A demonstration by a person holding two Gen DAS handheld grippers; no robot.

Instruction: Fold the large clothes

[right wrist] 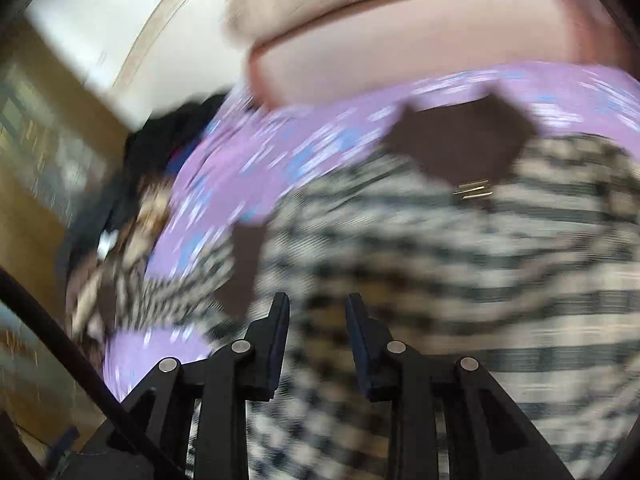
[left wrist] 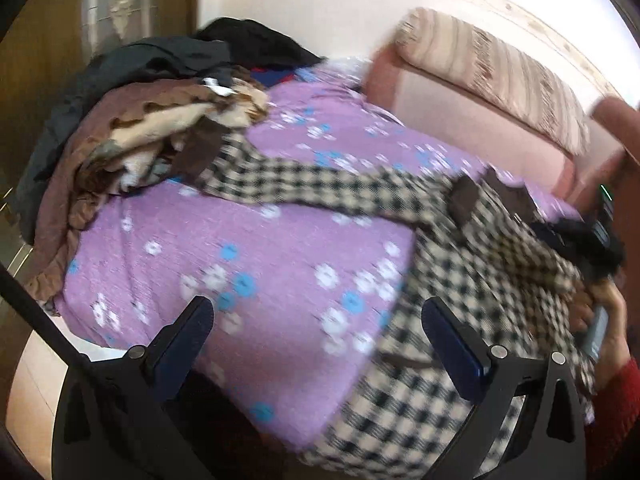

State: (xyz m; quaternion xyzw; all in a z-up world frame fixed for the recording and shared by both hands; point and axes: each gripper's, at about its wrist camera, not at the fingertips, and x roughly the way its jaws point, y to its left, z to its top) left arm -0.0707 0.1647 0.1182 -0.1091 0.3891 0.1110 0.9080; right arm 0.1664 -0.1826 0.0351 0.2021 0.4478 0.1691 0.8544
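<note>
Two grippers hang over a checked coat point(left wrist: 460, 264) spread across the bed point(left wrist: 224, 240) toward its right edge. Left gripper point(left wrist: 318, 334) gapes wide, holding nothing; right gripper point(right wrist: 318, 312) is narrowly parted, grip unclear through blur.

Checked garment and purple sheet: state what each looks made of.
Checked garment: seemingly a thick woven, wool-like cloth, matte, with black-and-cream checks and plain brown patches; blur leaves the weave uncertain. Purple sheet: thin printed fabric, probably cotton, matte, with a flat white-and-blue flower print.
</note>
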